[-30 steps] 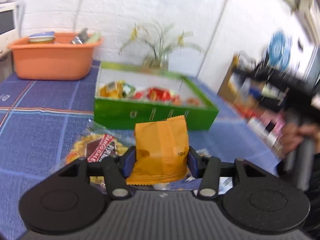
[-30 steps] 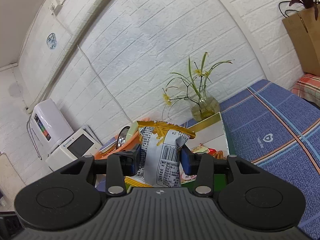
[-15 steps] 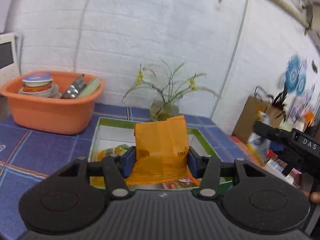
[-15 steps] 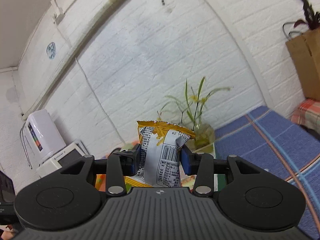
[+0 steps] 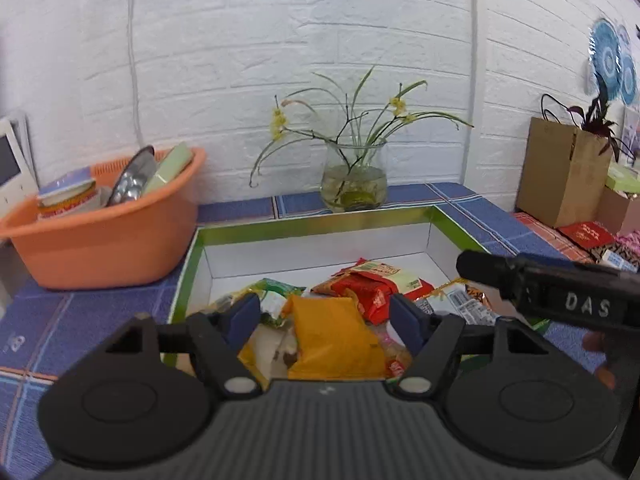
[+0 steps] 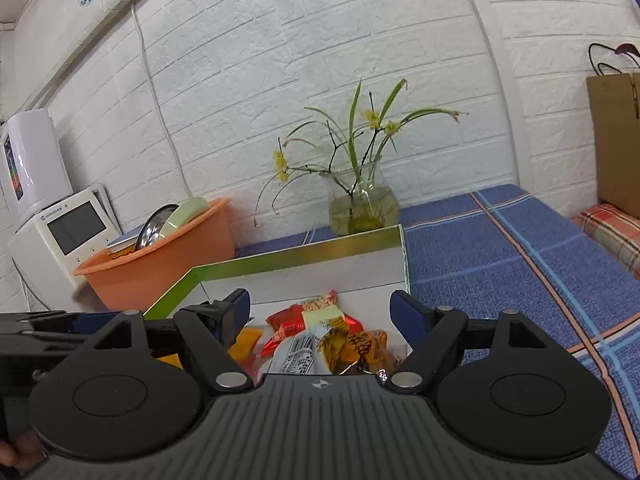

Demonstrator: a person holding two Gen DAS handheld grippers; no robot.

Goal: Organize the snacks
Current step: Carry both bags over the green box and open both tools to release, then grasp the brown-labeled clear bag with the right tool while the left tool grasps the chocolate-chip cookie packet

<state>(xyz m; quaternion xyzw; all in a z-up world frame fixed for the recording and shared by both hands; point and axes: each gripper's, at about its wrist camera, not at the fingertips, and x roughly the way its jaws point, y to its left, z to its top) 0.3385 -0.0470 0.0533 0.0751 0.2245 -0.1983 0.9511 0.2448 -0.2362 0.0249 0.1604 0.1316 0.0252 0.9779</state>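
The orange packet lies in the green box, on top of other snacks, leaning a little toward the near wall. It sits between the left gripper's blue pads, but neither pad touches it: the jaws are opening and stand well apart with clear gaps on both sides.

The white packet with the printed back panel lies in the same box, beside a red packet and a crumpled gold-and-brown wrapper. The right gripper hangs just above them; its jaws are opening, spread wide, and grip nothing.

From the left wrist view, the right gripper's black body, marked DAS, reaches in over the box's right wall, with fingertips of the person's hand behind it. From the right wrist view the left gripper's black frame shows at the left edge.

The box stands on a table covered in blue checked cloth. An orange basin holding dishes is just left of the box, and a glass vase with yellow flowers stands behind it against the white brick wall. A brown paper bag stands off to the right.
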